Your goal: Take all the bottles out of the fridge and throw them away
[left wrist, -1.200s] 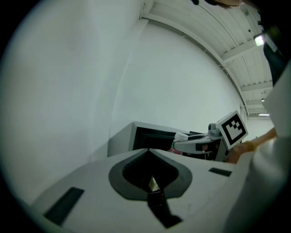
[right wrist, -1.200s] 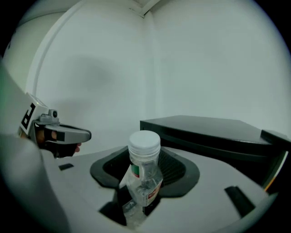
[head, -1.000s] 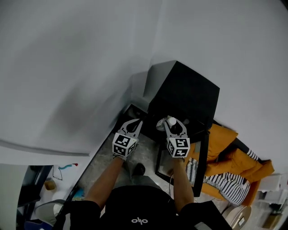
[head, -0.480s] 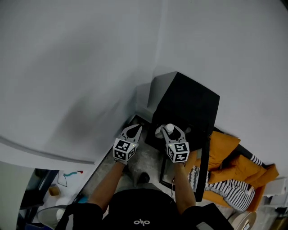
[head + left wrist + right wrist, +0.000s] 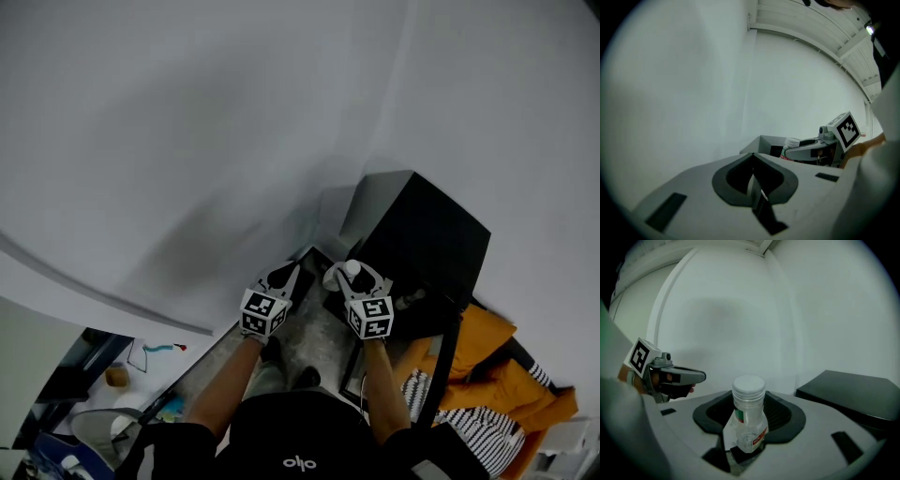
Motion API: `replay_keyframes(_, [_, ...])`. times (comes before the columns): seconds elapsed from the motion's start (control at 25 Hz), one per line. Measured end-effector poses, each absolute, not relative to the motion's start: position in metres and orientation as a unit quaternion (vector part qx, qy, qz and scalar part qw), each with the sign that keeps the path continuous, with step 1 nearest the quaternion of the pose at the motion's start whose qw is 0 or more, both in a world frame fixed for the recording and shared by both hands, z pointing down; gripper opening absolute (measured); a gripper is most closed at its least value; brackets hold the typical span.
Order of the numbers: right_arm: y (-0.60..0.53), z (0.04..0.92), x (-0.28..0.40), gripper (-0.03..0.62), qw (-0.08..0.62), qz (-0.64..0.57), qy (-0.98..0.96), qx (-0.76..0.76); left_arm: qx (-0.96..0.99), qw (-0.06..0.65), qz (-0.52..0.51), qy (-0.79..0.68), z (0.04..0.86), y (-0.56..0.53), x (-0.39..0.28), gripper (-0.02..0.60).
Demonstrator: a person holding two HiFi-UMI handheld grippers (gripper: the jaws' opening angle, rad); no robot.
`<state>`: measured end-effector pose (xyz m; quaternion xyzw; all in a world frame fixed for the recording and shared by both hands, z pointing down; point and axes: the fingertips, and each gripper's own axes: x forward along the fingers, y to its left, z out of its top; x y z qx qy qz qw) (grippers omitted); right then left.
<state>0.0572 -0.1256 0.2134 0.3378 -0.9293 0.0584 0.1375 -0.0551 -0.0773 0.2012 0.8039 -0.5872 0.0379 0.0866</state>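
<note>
I am gripping 1 clear plastic, white-capped bottle (image 5: 749, 423) in my right gripper (image 5: 354, 274); its red-and-green label is showing unreadable print. My left gripper (image 5: 753, 183) is hovering closed, empty.

A lived-in room, seemingly a corner of a home.
A small black fridge (image 5: 422, 244) stood against bare white walls (image 5: 187, 141), orange cushions (image 5: 486, 342) and a striped blanket (image 5: 469, 427) beside it.

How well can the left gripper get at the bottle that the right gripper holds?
Probably yes: the left gripper is beside the bottle with only open air between them, though its shut jaws must open first.
</note>
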Motion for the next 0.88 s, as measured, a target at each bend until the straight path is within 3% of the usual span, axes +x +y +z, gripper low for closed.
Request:
replay_keyframes(0.36, [-0.115, 0.218, -0.026, 0.202, 0.155, 0.046, -0.948, 0.273, 0.775, 0.096, 0.026, -0.624, 0.205, -0.066, -0.117, 0.0])
replay_keyframes(0.88, [-0.143, 0.249, -0.076, 0.202, 0.173, 0.033, -0.944, 0.277, 0.788, 0.123, 0.025, -0.603, 0.241, -0.084, -0.16, 0.0])
